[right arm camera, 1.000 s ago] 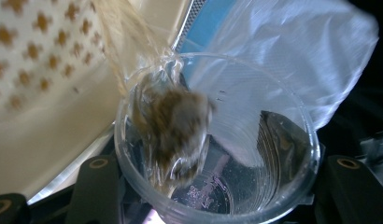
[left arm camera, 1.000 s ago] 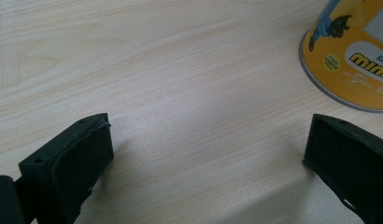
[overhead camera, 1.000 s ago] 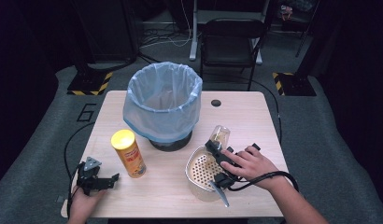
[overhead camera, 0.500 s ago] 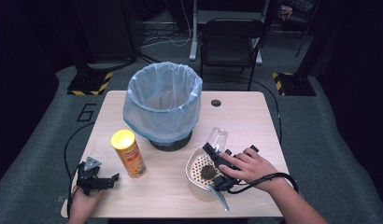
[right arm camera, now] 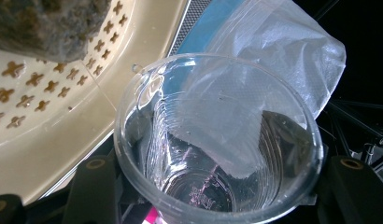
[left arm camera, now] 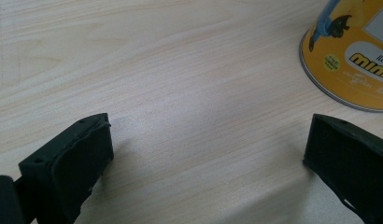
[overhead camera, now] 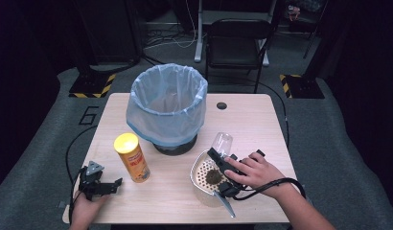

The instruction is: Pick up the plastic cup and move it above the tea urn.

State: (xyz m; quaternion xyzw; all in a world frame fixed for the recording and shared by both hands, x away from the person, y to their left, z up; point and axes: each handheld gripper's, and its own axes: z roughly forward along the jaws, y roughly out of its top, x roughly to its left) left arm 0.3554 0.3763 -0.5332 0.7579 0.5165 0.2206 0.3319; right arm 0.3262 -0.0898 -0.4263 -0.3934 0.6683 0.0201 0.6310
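Right gripper view: right hand-held gripper (right arm camera: pixel 217 186) clasping ribbed clear plastic cup (right arm camera: pixel 217 140); left hand-held gripper (left arm camera: pixel 203 158) spread.

Yellow canister (overhead camera: pixel 132 157), pale-blue bin liner (overhead camera: pixel 167 104), cream strainer (overhead camera: pixel 204 176) with cross-shaped holes, perhaps brown clump (overhead camera: pixel 213 176).

Bright lit table (overhead camera: pixel 261 115), dark surroundings, soft shadows, glare on clear cup (right arm camera: pixel 217 140), close-ups blurred

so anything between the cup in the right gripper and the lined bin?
Nothing visible. The right gripper holds the clear cup above the strainer edge; the bare table lies between it and the lined bin.
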